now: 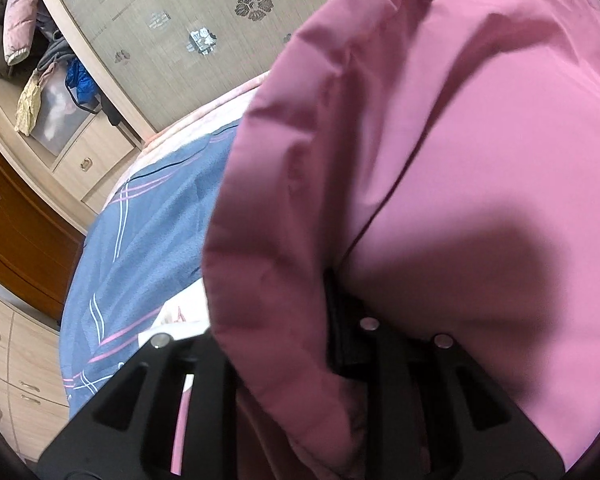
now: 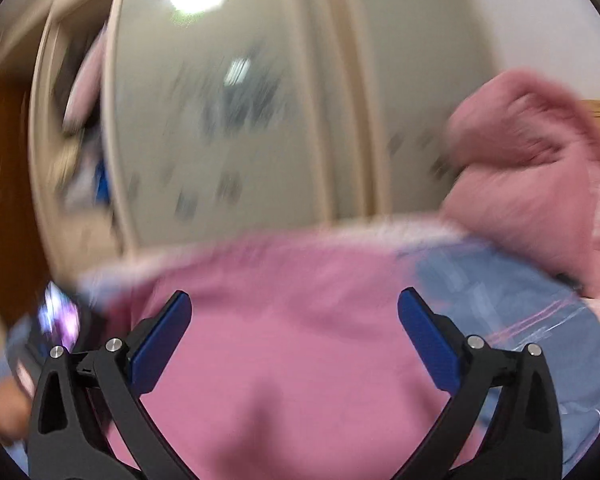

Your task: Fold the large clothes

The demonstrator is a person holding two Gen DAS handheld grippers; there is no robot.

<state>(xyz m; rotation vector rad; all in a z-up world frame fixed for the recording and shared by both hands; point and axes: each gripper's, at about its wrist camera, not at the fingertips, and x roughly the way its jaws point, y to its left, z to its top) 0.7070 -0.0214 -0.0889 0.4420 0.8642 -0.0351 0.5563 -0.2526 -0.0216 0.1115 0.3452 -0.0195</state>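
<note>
A large pink garment (image 1: 440,160) fills most of the left wrist view and hangs over my left gripper (image 1: 300,344). Its black fingers (image 1: 384,360) stand close together with a thick fold of the pink cloth pinched between them; the tips are hidden under the fabric. In the blurred right wrist view the same pink garment (image 2: 284,360) lies spread on a blue bedcover (image 2: 520,308). My right gripper (image 2: 294,320) hovers over it, wide open, blue pads (image 2: 164,340) apart with nothing between them.
The blue bedcover (image 1: 148,232) with pink and white lines covers a bed. A pink bundle of bedding (image 2: 540,168) sits at the right. Behind stand a wardrobe (image 1: 180,20), an open shelf of clothes (image 1: 40,60), drawers (image 1: 12,360) and a brown door (image 1: 16,220).
</note>
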